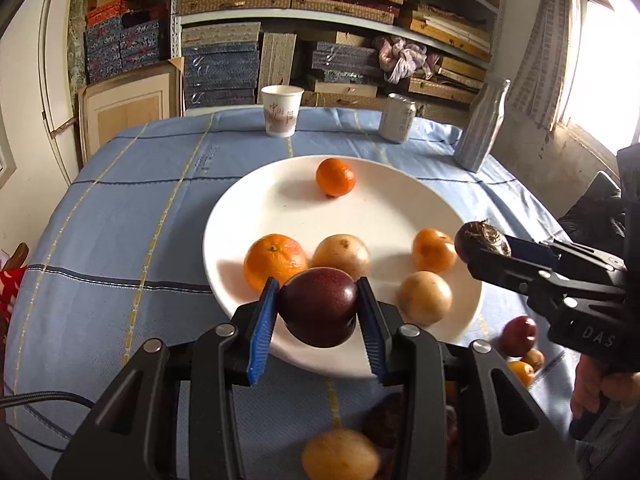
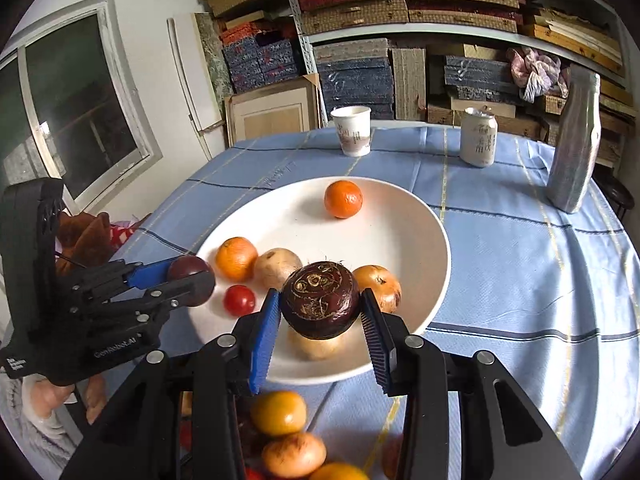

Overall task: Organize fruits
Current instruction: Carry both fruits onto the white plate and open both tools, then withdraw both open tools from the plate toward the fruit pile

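A white plate [image 1: 280, 200] on the blue tablecloth holds several fruits: oranges [image 1: 335, 178] [image 1: 275, 261] and pale brown round fruits [image 1: 341, 254]. My left gripper [image 1: 318, 312] is shut on a dark purple passion fruit [image 1: 318, 306], held over the plate's near rim. My right gripper [image 2: 320, 312] is shut on a dark brown water chestnut [image 2: 320, 300], held above the plate's near side [image 2: 400, 232]. The right gripper also shows at the right of the left wrist view [image 1: 484, 248]; the left one at the left of the right wrist view [image 2: 188, 280].
A paper cup [image 1: 281, 111], a can [image 1: 397, 118] and a silver bottle [image 1: 482, 128] stand at the table's far side. More loose fruits lie on the cloth near me [image 1: 340, 458] [image 2: 278, 412]. A small red fruit [image 2: 239, 300] sits on the plate. Shelves of boxes stand behind.
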The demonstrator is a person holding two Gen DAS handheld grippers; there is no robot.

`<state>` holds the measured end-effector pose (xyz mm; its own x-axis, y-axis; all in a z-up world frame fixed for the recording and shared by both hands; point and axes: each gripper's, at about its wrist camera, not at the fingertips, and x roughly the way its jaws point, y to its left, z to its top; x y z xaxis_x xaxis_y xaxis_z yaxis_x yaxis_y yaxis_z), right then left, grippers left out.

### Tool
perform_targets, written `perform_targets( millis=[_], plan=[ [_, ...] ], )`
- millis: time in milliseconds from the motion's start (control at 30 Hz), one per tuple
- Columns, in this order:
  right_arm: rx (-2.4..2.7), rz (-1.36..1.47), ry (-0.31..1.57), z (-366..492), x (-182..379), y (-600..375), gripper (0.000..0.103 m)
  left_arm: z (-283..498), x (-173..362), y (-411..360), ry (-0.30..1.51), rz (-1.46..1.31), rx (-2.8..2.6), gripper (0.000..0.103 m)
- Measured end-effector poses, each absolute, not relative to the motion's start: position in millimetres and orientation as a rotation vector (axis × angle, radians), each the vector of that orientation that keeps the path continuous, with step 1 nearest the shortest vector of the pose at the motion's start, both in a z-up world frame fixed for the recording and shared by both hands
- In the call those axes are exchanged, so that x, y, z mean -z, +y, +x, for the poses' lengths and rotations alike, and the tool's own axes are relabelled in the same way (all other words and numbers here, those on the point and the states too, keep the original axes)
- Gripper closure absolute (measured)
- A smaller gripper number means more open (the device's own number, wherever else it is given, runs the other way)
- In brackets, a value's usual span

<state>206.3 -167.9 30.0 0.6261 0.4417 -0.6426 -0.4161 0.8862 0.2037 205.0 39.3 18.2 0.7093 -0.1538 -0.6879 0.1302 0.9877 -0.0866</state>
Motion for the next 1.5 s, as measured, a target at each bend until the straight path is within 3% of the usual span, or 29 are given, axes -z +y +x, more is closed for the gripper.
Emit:
perform_targets(
  millis=[567,633,700,1033,1500],
  plan=[
    [-0.521,-0.119,0.788,235.9,-3.8,-116.1,0.06,284.8,-18.1,21.5,0.762,0.0,0.147,0.062],
    [-0.527,-0.114,0.767,232.9,-7.3,-117.7,0.041,290.8,-14.0,19.9,0.751,-0.007,0.142,0.049],
    [-0.526,-0.114,0.75,230.7,-10.6,-119.4,0.04,290.9,-9.3,20.6,0.749,-0.005,0.136,0.036],
    [-0.525,-0.096,0.769,228.0,-11.5,-123.9,0.04,282.7,-12.8,20.9,0.711,0.039,0.084,0.021],
    [-0.519,0.01,0.711,191.0,-38.5,-154.5,0.039,213.7,-37.5,36.8,0.632,0.026,0.03,0.013]
  ],
)
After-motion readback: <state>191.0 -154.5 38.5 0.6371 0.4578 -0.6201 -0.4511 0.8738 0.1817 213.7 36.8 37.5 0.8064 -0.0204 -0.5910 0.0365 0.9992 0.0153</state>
